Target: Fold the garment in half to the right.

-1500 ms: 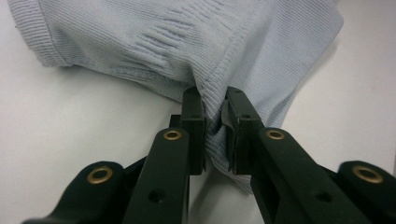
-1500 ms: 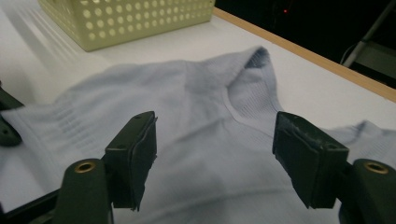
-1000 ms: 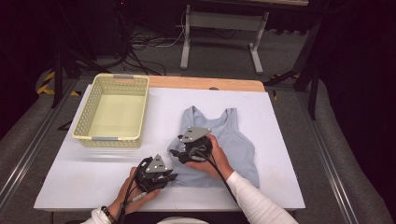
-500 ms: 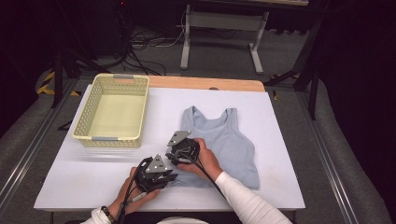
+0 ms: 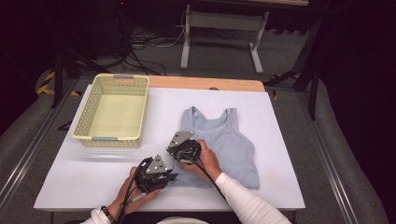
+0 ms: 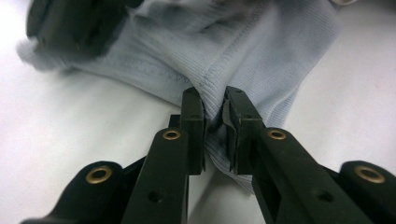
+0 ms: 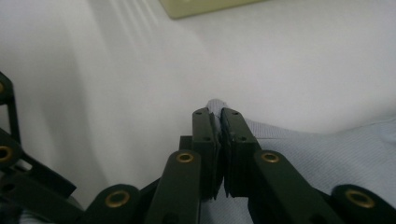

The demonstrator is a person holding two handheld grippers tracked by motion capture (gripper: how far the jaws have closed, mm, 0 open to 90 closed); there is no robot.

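Tank top (image 5: 224,142), right of the yellow basket (image 5: 112,109), is pinched at its near-left hem by left gripper (image 6: 215,116); right gripper (image 7: 218,122) has just closed on its side edge, likely to fold.

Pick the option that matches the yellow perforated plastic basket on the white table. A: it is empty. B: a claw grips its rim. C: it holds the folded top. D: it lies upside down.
A: the yellow perforated plastic basket stands upright with a bare floor, while the pale blue ribbed tank top lies beside it on the table.
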